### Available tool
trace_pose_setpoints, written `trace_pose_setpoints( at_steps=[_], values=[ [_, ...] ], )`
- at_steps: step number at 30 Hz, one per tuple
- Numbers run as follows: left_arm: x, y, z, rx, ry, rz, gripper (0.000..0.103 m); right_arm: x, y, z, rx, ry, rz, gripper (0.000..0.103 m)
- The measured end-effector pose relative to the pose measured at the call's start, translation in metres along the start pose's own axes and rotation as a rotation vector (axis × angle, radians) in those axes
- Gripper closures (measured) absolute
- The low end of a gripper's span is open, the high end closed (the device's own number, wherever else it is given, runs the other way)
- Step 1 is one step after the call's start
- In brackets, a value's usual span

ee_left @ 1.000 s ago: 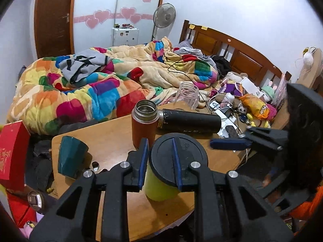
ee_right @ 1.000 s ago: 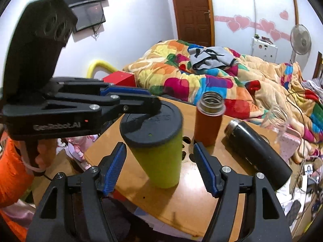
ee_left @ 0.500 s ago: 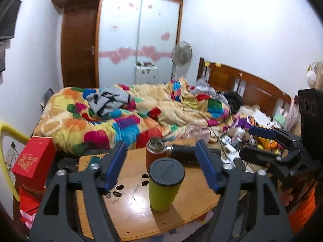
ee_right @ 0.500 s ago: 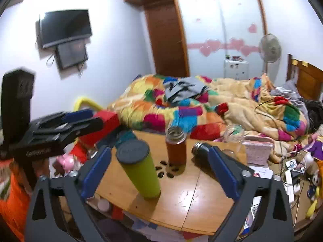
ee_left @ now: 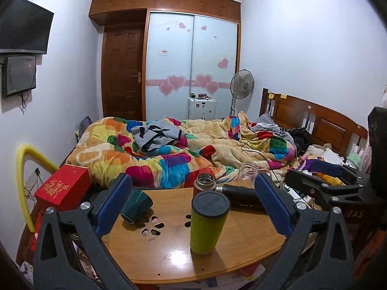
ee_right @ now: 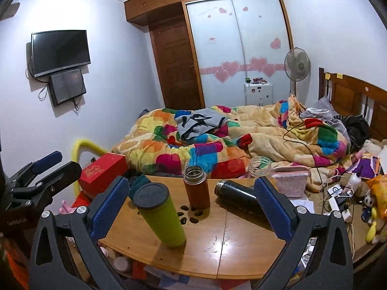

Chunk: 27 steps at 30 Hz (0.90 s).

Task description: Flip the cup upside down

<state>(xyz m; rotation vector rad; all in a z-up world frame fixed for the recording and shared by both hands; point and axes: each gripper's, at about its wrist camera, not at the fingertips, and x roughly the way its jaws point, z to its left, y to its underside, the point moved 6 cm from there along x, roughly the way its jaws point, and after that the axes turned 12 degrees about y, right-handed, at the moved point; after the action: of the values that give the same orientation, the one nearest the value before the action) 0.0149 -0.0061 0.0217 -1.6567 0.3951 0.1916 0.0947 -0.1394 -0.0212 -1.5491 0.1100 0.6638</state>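
A lime-green cup (ee_left: pixel 207 222) with a dark flat end on top stands on the wooden table (ee_left: pixel 241 249), free of both grippers. It also shows in the right wrist view (ee_right: pixel 160 215). My left gripper (ee_left: pixel 193 205) is open and empty, held back from the cup. My right gripper (ee_right: pixel 191 205) is open and empty, also back from the table. The right gripper also shows at the right edge of the left wrist view (ee_left: pixel 338 183), and the left one at the left edge of the right wrist view (ee_right: pixel 36 174).
An open orange flask (ee_right: pixel 196 186) stands behind the cup. A black flask (ee_right: pixel 238 199) lies on its side to the right. A dark green mug (ee_left: pixel 136 204) lies at the table's left. A clear jar (ee_right: pixel 260 166), red box (ee_left: pixel 63 188) and bed (ee_left: pixel 193 145) lie beyond.
My left gripper let go of the cup's dark top and opened. Both grippers drew back and up from the cup, which stays standing on the table.
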Motion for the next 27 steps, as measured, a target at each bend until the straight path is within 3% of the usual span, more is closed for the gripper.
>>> trace_pose_setpoints(
  at_steps=[27],
  values=[
    [0.008,0.005,0.005,0.004,-0.002,-0.013,0.0,0.01,-0.004,0.002,0.009,0.023,-0.027,0.0]
  ],
)
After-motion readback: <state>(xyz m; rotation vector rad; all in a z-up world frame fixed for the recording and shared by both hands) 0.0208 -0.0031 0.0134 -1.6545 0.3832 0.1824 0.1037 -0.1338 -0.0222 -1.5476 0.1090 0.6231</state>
